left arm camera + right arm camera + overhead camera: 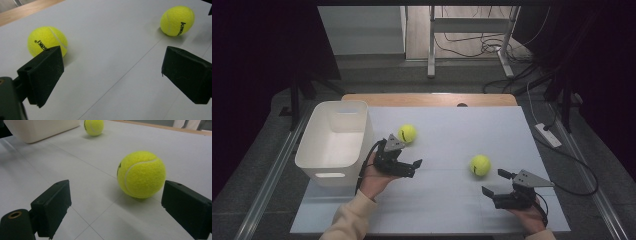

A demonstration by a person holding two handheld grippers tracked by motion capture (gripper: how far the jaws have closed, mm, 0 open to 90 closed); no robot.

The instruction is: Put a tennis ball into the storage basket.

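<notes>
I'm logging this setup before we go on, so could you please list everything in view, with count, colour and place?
Fuzzy felt tennis balls: two, yellow-green; far ball on the sheet near the bin, near ball right of centre, ahead of the right tool.
Rectangular plastic bin: one, white, left edge of the table, nothing seen inside.
Flat work sheet: one, pale grey, covering the table.
Wooden table edge: one, light brown, far side.
Power strip: one, white, floor at right.
Left tool: one, black, jaws open, nothing between them.
Right tool: one, black, jaws open, facing the near ball.
</notes>
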